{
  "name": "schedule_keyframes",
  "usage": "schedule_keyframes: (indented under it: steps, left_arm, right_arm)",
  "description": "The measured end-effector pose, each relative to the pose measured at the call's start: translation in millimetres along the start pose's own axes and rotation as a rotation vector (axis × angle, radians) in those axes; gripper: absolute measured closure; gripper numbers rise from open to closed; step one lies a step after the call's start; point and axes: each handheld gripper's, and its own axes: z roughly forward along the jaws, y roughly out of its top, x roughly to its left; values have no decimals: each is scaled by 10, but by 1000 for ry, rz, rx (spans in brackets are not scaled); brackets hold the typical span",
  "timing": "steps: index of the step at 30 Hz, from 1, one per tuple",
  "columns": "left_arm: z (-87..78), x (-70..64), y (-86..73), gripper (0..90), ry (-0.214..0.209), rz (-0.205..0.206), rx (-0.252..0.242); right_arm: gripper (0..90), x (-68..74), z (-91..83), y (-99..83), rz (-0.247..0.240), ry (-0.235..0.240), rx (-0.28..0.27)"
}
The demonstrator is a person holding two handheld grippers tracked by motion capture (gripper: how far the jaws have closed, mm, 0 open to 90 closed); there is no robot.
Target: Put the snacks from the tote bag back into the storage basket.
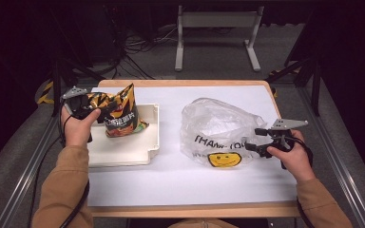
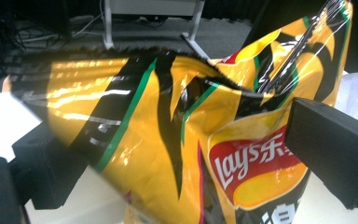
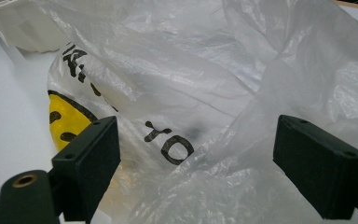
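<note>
My left gripper [image 1: 91, 107] has its jaws closed on the upper edge of the chip bag [image 1: 119, 111]. The bag hangs tilted over the white tray [image 1: 123, 154] at the counter's left end, its lower corner at or just above the tray floor; I cannot tell which. In the left gripper view the chip bag [image 2: 177, 140] crosses between my two black jaws, foil creased where they pinch it; the bottom of the bag is cut off by the picture's edge.

Bare white counter [image 1: 171, 178] between tray and the plastic bag [image 1: 216, 128]. The plastic bag lies crumpled right of centre, yellow smiley face toward me, its print only partly legible.

My right gripper [image 1: 261, 147] sits at the plastic bag's right edge. Jaws wide apart, gripping nothing; loose film of the plastic bag [image 3: 205, 93] bulges between them, and whether it brushes either jaw is unclear. The tray corner [image 3: 14, 18] shows beyond the bag, upper left. What is inside the plastic bag, if anything, is hidden by the folds.
</note>
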Motion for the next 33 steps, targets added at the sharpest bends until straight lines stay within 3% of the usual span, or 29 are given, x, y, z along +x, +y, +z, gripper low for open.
schedule_keyframes:
  steps: [7, 10, 16, 19, 27, 31, 32, 33]
  left_arm:
    - [-95, 50, -30, 29, 19, -11, -9]
    - [-178, 47, -21, 28, 39, 6, -13]
    - [-365, -55, -1, 26, 44, 39, -57]
    - [-462, -155, 18, 24, 39, 74, -76]
    - [-657, -424, 41, 31, -3, 149, -106]
    - [-725, -592, 27, 33, -54, 195, -104]
    - [-748, -692, -9, 33, -86, 220, -98]
    - [-748, -692, -9, 34, -86, 220, -98]
  right_arm:
    - [154, 0, -5, 6, -4, 1, 0]
    - [153, -1, -2, 6, -1, 1, -1]
    - [152, -2, 20, 18, -4, 4, 1]
    - [152, 1, 36, 25, -7, 7, 4]
    - [152, 2, 8, 36, -6, -2, -9]
    - [152, 3, -25, 51, -11, -9, -22]
    - [152, 3, -35, 56, -13, -11, -26]
    - [152, 3, -35, 56, -13, -11, -26]
